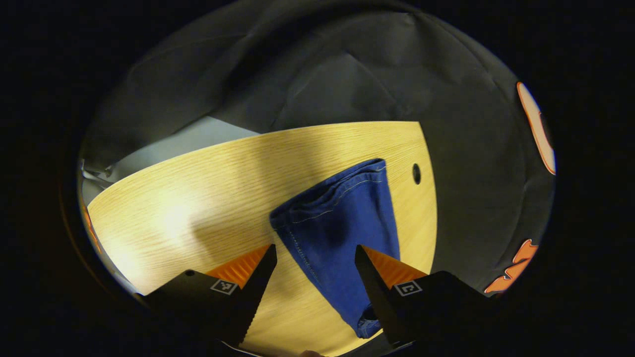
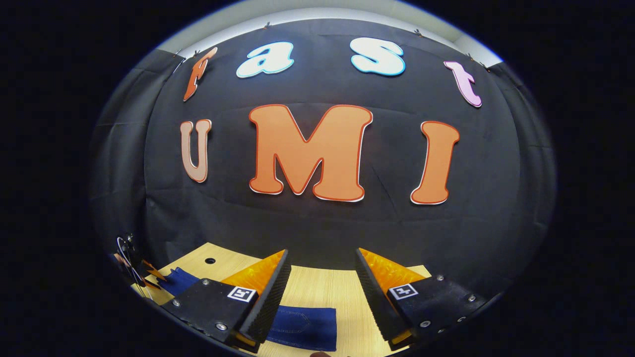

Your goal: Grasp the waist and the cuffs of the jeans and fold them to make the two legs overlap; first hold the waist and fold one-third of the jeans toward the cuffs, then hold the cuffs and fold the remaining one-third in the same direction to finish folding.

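Left gripper (image 1: 315, 258): fingers wide apart, holding nothing, above blue jeans (image 1: 337, 223) lying flat on wood table (image 1: 198, 198). Right gripper (image 2: 321, 263) also wide apart, nothing in it; jeans (image 2: 305, 322) below, black wall behind.

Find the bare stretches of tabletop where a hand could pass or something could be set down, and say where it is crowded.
In the left gripper view, the table lies bare from the jeans leftward to its curved edge. A narrow strip with a small hole borders the jeans' other side. Crowded: the jeans under the open left tool. In the right gripper view, bare wood shows between the open right tool fingers, beyond the denim.
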`<state>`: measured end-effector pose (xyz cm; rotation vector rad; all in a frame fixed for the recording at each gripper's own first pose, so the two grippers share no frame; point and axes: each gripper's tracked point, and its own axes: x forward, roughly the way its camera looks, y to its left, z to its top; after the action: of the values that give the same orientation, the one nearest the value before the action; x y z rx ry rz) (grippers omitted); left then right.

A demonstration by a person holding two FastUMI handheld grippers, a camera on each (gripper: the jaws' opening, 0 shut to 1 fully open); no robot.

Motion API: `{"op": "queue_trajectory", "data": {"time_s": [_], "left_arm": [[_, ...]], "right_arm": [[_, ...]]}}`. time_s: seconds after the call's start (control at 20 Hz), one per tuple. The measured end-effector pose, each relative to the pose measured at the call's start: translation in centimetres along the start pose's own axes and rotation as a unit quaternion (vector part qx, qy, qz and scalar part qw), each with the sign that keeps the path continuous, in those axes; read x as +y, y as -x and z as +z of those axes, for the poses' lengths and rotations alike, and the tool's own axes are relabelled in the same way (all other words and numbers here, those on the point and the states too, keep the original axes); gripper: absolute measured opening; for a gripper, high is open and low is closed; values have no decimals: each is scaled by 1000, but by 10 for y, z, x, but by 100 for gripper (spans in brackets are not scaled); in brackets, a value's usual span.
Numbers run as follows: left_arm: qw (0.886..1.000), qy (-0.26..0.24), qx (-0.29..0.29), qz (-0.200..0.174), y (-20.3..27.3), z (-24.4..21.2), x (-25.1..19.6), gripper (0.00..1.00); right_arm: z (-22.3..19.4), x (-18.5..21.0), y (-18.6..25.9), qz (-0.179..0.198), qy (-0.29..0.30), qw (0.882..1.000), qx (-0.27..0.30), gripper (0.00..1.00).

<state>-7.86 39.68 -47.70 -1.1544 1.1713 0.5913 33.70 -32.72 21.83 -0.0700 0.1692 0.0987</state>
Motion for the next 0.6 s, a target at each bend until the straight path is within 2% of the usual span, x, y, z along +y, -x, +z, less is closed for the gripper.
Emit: {"op": "queue_trajectory", "data": {"time_s": [0.05, 0.1, 0.2, 0.3, 0.35, 0.45, 0.55, 0.6], "left_arm": [[1000, 5, 4, 11, -3, 3, -3, 98], [1000, 9, 4, 23, -8, 8, -7, 92], [996, 7, 22, 81, -17, 10, -6, 92], [987, -17, 51, 151, -26, 7, -1, 86], [981, -33, 61, 179, -30, 6, -1, 78], [967, -74, 89, 227, -33, 2, -1, 77], [961, -93, 97, 243, -35, 3, -4, 73], [962, -88, 103, 236, -36, 3, -11, 71]], "right_arm": [[1, -2, 1, -3, 8, 1000, 0, 83], [1, -5, 4, -7, 17, 1000, -1, 83], [-6, -16, 10, -16, 28, 999, 3, 83], [-9, -19, 11, -15, 25, 1000, 7, 83], [-12, -21, 12, -12, 20, 1000, 9, 83], [-18, -27, 13, -16, 17, 1000, 15, 84], [-25, -34, 14, -19, 17, 999, 21, 84], [-29, -39, 15, -22, 17, 999, 25, 84]]}}
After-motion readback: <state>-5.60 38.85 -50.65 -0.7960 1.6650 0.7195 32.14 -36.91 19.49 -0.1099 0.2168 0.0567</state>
